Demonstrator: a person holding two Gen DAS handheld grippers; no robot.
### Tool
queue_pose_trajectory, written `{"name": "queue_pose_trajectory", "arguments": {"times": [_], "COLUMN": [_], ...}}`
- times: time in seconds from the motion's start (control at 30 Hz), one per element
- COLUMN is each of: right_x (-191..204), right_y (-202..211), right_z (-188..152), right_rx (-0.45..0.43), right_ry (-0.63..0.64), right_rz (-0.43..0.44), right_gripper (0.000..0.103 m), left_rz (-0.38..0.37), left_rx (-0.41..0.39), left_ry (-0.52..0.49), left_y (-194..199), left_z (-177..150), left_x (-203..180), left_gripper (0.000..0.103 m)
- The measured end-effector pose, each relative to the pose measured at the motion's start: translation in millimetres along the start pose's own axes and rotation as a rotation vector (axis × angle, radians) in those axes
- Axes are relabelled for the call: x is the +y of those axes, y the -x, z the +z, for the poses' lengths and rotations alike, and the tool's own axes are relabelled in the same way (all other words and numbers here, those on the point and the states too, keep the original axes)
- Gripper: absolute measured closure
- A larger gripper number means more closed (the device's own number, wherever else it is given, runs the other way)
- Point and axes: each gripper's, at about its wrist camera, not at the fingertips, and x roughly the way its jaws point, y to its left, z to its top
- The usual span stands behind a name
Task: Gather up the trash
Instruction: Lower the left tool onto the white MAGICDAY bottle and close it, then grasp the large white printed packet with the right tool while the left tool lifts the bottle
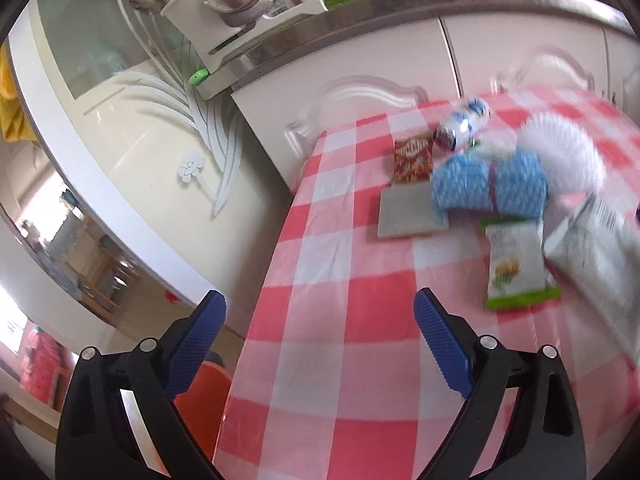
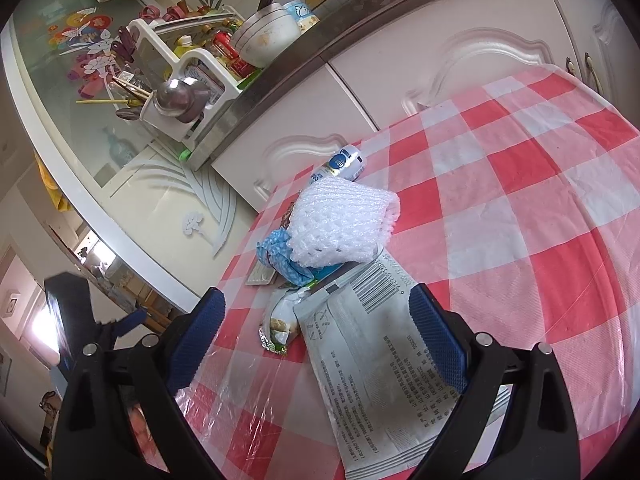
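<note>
Trash lies piled on a red-and-white checked tablecloth [image 1: 320, 360]: a small white-and-blue bottle [image 1: 464, 122] on its side, a red snack wrapper [image 1: 412, 160], a grey card [image 1: 408, 216], blue foam netting [image 1: 488, 188], white foam netting [image 2: 340, 224], a green-edged snack packet [image 1: 516, 268] and a large silver printed bag [image 2: 380, 368]. My left gripper [image 1: 320, 340] hovers open over the table's left edge, short of the pile. My right gripper [image 2: 316, 344] is open just above the silver bag, its fingers on either side of the bag's near end. In the right wrist view the bottle [image 2: 344, 166] lies behind the netting.
White cabinet doors [image 2: 400, 80] stand right behind the table. A steel counter [image 2: 280, 80] above them carries a dish rack, bowls and utensils. A glass-panelled door [image 1: 120, 120] is at left. An orange seat [image 1: 204, 408] shows below the table's left edge.
</note>
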Motion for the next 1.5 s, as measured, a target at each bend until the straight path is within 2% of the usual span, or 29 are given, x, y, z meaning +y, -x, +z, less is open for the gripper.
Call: {"name": "queue_pose_trajectory", "arguments": {"times": [0.17, 0.27, 0.33, 0.43, 0.6, 0.83, 0.9, 0.97, 1.03, 1.13, 1.5], "right_x": [-2.6, -3.8, -4.4, -5.4, -8.2, -15.1, -14.4, -14.1, -13.8, -13.5, -14.5], "right_y": [0.2, 0.9, 1.7, 2.3, 4.7, 4.9, 3.6, 2.7, 2.1, 1.5, 4.2], "right_z": [0.7, 1.4, 1.6, 1.9, 2.9, 4.8, 4.7, 4.6, 4.4, 4.1, 4.7], "right_rx": [-0.004, -0.009, -0.012, -0.017, -0.031, -0.024, -0.015, -0.009, -0.005, -0.002, 0.001], "right_ry": [-0.015, -0.022, -0.026, -0.030, -0.043, -0.077, -0.074, -0.071, -0.069, -0.066, -0.059], "right_rz": [0.007, 0.009, 0.011, 0.013, 0.019, 0.024, 0.014, 0.009, 0.008, 0.003, -0.011], "right_gripper": [0.009, 0.009, 0.009, 0.009, 0.009, 0.009, 0.009, 0.009, 0.009, 0.009, 0.009], "left_rz": [-0.224, -0.382, -0.489, -0.585, -0.708, -0.750, -0.748, -0.755, -0.761, -0.751, -0.788], "left_rx": [-0.043, -0.041, -0.009, 0.053, 0.072, 0.114, 0.133, 0.165, 0.174, 0.172, 0.150], "left_ry": [0.097, 0.082, 0.067, 0.062, 0.008, -0.103, -0.123, -0.127, -0.120, -0.125, -0.129], "left_y": [-14.4, -42.4, -67.5, -102.4, -132.8, -156.0, -161.5, -168.0, -171.1, -169.2, -130.4], "left_z": [47.2, 83.5, 104.4, 130.3, 159.1, 169.3, 167.5, 164.0, 160.0, 154.5, 126.6], "left_x": [17.9, 10.4, -1.1, -21.5, -59.2, -101.2, -108.2, -114.0, -115.5, -117.1, -117.1], "left_gripper": [0.009, 0.009, 0.009, 0.009, 0.009, 0.009, 0.013, 0.037, 0.041, 0.059, 0.060]}}
